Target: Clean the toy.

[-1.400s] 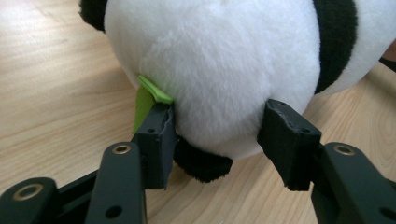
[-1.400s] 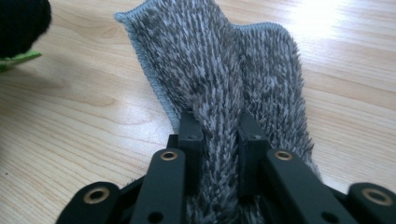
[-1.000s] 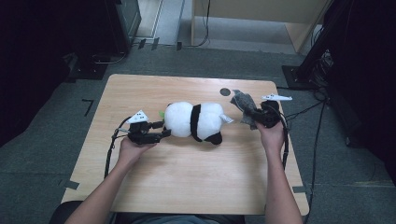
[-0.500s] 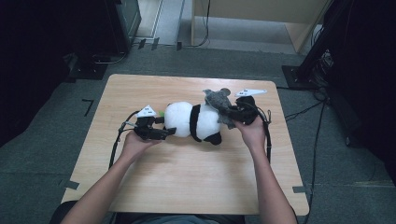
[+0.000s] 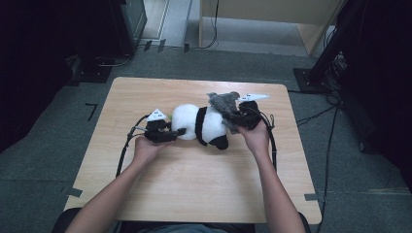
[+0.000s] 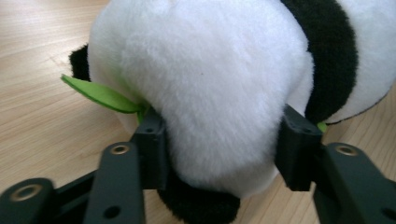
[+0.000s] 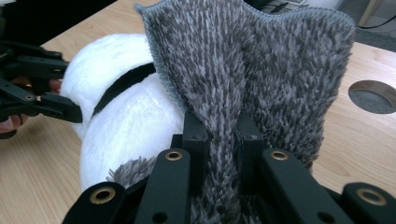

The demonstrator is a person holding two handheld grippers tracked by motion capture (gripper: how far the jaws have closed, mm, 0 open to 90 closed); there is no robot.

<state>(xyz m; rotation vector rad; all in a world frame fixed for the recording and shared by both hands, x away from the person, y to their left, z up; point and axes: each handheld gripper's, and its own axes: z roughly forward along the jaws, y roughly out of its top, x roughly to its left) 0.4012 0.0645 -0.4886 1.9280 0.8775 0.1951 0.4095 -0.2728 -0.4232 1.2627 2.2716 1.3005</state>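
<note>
panda (image 5: 201, 125) lies lengthwise across table (image 5: 145, 194)

we see a plush panda (image 5: 201, 125) of soft, short-piled white and black fabric, with a flat green felt leaf (image 6: 100, 94) at its side. over the panda's far end lies a grey cloth (image 7: 252, 70), shaggy and coarse, its edge stitched. the table (image 5: 194, 189) under the panda is pale wood, smooth and matt. the gripper arms against the panda look like matt black plastic.
</note>
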